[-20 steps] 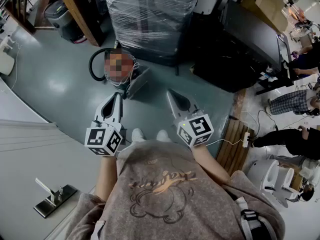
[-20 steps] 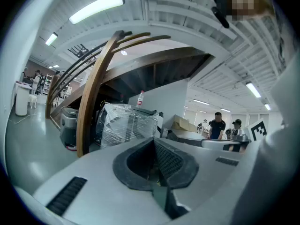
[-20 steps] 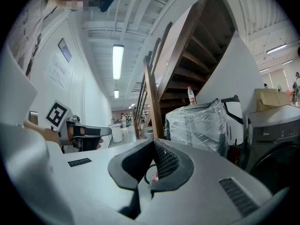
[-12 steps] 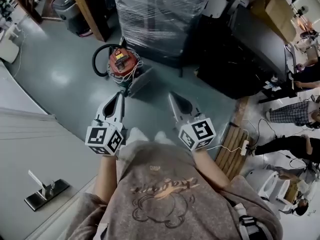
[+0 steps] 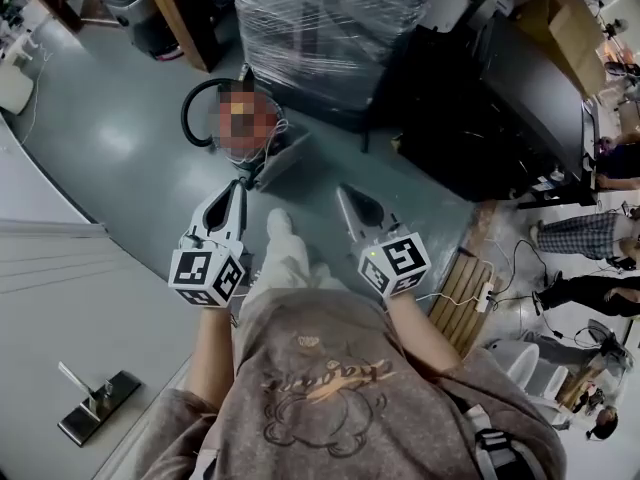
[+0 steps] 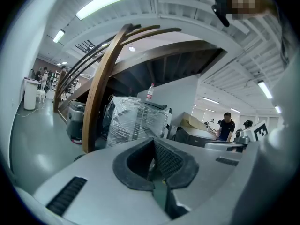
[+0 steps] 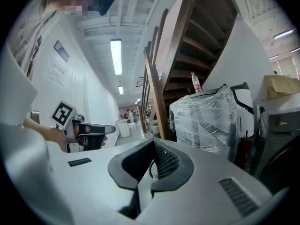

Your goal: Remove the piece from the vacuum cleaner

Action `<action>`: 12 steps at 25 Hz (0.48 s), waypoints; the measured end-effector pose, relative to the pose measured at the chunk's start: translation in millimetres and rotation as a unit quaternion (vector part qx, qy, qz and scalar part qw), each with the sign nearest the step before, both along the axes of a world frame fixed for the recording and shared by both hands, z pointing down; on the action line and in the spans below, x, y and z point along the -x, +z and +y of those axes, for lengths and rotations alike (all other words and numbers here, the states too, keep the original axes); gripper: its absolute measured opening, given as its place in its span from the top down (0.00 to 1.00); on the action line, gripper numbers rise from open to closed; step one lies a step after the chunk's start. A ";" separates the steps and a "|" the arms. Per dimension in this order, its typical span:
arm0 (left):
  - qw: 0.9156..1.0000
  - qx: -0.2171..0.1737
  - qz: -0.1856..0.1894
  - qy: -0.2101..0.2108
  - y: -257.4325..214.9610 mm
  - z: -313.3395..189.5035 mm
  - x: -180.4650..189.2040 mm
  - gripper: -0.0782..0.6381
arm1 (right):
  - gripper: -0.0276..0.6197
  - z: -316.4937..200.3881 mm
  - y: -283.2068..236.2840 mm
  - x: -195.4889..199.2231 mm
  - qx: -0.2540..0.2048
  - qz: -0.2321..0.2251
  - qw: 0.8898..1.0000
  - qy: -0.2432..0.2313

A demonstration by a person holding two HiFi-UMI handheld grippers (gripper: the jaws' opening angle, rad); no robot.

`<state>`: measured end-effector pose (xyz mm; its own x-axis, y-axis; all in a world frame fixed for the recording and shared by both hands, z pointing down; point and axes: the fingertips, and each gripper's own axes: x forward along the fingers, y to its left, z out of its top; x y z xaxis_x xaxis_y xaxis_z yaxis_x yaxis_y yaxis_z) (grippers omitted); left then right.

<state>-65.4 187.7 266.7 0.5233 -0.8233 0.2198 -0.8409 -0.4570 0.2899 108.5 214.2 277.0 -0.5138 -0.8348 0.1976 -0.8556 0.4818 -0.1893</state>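
Observation:
The vacuum cleaner (image 5: pixel 262 133) is a small red canister on the grey floor ahead of me, partly under a mosaic patch, with a black hose (image 5: pixel 190 118) looped at its left. In the head view my left gripper (image 5: pixel 238 188) points at it from below, a short way off, jaws shut and empty. My right gripper (image 5: pixel 344 192) is level with the left one and further right, also shut on nothing. Neither gripper view shows the vacuum; the left gripper view shows closed jaw pads (image 6: pixel 161 165), and the right gripper view shows the left gripper (image 7: pixel 89 131) beside it.
A film-wrapped pallet load (image 5: pixel 320 28) stands just behind the vacuum, a dark cabinet (image 5: pixel 490 88) to its right and a wooden stair beam (image 5: pixel 185 13) to its left. A wooden pallet (image 5: pixel 460 288) and power strip (image 5: pixel 483 298) lie at right. My leg (image 5: pixel 280 253) steps between the grippers.
I have walked forward: the vacuum and wrapped load sit a little nearer, and one leg has swung ahead between the grippers. Both grippers stay shut and level.

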 end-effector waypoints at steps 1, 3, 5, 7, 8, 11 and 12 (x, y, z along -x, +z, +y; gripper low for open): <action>1.000 0.002 -0.001 0.001 2.2 -10.4 1.8 0.89 | 0.96 -10.9 2.3 2.4 0.002 0.001 1.000 0.000; 1.000 0.004 -0.005 0.005 4.5 -32.9 5.7 0.89 | 0.96 -34.8 5.5 9.7 0.006 0.005 1.000 -0.006; 1.000 0.004 -0.008 0.012 4.2 -56.9 9.2 0.89 | 0.96 -61.4 7.2 18.8 0.008 0.008 1.000 -0.014; 1.000 0.005 -0.006 0.019 3.0 -81.0 12.3 0.89 | 0.96 -88.7 7.5 28.2 0.009 0.011 1.000 -0.017; 1.000 0.005 -0.005 0.022 2.6 -92.6 14.2 0.89 | 0.96 -101.6 6.9 33.1 0.009 0.013 1.000 -0.018; 0.999 0.002 0.002 0.033 0.8 -124.2 21.2 0.89 | 0.96 -134.7 0.8 46.6 -0.001 0.013 1.000 -0.021; 0.999 0.000 0.003 0.037 -0.1 -134.2 22.2 0.89 | 0.96 -144.2 -2.3 48.4 -0.005 0.011 1.000 -0.019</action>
<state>-87.6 53.5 266.6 0.5840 -0.7822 0.2172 -0.8031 -0.5177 0.2948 60.1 70.0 274.7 -0.5415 -0.8164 0.2006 -0.8401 0.5167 -0.1648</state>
